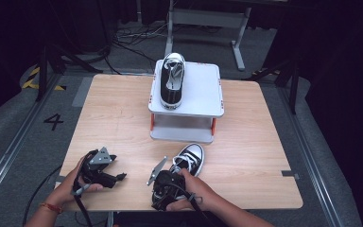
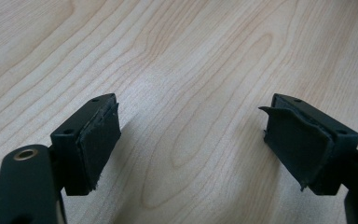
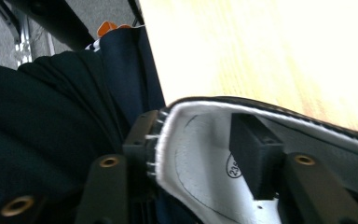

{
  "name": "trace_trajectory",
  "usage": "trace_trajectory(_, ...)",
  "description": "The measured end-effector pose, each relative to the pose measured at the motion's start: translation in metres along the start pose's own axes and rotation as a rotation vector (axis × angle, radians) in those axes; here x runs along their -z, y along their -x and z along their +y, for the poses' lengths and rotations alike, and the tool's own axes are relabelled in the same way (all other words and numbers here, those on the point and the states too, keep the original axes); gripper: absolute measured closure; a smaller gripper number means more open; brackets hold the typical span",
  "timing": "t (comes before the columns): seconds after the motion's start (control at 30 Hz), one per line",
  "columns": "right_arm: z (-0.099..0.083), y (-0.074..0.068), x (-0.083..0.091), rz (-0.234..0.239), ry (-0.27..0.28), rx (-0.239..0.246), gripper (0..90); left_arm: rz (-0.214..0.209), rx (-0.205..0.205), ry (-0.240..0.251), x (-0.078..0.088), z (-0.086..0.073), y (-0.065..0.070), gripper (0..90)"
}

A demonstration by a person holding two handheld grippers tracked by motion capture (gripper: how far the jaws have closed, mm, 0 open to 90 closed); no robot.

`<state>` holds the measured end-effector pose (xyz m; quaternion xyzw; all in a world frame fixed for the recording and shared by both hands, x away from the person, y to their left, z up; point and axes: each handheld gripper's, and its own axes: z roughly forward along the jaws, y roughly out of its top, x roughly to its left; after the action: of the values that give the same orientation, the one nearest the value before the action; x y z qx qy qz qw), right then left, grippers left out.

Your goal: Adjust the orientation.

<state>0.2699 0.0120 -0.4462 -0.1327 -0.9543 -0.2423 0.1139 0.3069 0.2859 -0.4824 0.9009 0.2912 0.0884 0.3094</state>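
A black-and-white sneaker (image 1: 192, 157) lies on the wooden table (image 1: 118, 118) near its front edge, toe pointing away. My right gripper (image 1: 174, 176) is at its heel. In the right gripper view the right gripper (image 3: 196, 135) is open: one jaw stands inside the sneaker (image 3: 200, 158) over the white insole, and the other sits outside the heel wall. A matching sneaker (image 1: 172, 80) rests on a white raised platform (image 1: 201, 94) at the back. My left gripper (image 1: 119, 178) hovers at the front left, and the left gripper (image 2: 191, 144) is open with bare wood between its jaws.
The platform stands on orange-trimmed legs at the table's far middle. Dark clothing (image 3: 51, 121) fills the space beyond the table's front edge (image 3: 158, 70). Grey floor with a painted number (image 1: 53, 121), cables and a desk frame (image 1: 203, 19) surrounds the table.
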Motion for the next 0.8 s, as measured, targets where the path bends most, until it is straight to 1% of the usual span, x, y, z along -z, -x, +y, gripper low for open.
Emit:
trace_trajectory(0.07,0.002,-0.002,-0.001,0.012,-0.011,0.013,65.9,0.000,0.000,0.000,0.000,0.000,0.000,18.3)
trace_trajectory(0.1,0.003,-0.005,-0.002,0.029,-0.025,0.026,69.8,0.000,0.000,0.000,0.000,0.000,0.000,18.3)
trace_trajectory(0.17,0.004,-0.007,0.000,0.018,-0.044,0.041,73.8,0.001,-0.001,0.000,0.000,0.000,0.000,18.3)
trace_trajectory(0.2,0.004,-0.007,0.001,0.016,-0.048,0.059,75.1,0.002,-0.002,0.000,0.000,0.000,0.000,18.3)
trace_trajectory(0.27,0.003,-0.010,0.004,0.021,-0.073,0.079,76.5,0.002,-0.001,0.001,0.000,0.000,0.000,18.3)
trace_trajectory(0.3,0.000,-0.011,0.006,0.031,-0.094,0.101,77.4,0.003,0.000,0.001,0.000,0.000,0.000,18.3)
trace_trajectory(0.4,-0.008,-0.012,0.012,0.049,-0.113,0.129,78.7,0.002,0.000,0.001,0.000,0.000,0.000,18.3)
trace_trajectory(0.53,-0.024,-0.015,0.018,0.062,-0.144,0.162,79.4,0.003,0.001,0.001,0.000,0.000,0.000,18.3)
trace_trajectory(0.57,-0.029,-0.015,0.018,0.064,-0.161,0.171,79.2,0.002,0.001,0.001,0.000,0.000,0.000,18.3)
trace_trajectory(0.63,-0.035,-0.016,0.021,0.059,-0.144,0.162,78.2,0.003,-0.001,0.001,0.000,0.000,0.000,18.3)
trace_trajectory(0.7,-0.037,-0.017,0.021,0.044,-0.154,0.168,75.9,0.002,0.000,0.001,0.000,0.000,0.000,18.3)
trace_trajectory(0.73,-0.037,-0.018,0.020,0.034,-0.145,0.153,73.2,0.002,-0.001,0.002,0.000,0.000,0.000,18.2)
trace_trajectory(0.77,-0.035,-0.019,0.018,0.019,-0.149,0.138,70.7,0.002,-0.001,0.002,0.000,0.000,0.000,18.2)
trace_trajectory(0.8,-0.034,-0.019,0.015,0.016,-0.147,0.135,69.6,0.002,-0.002,0.002,0.000,0.000,0.000,18.2)
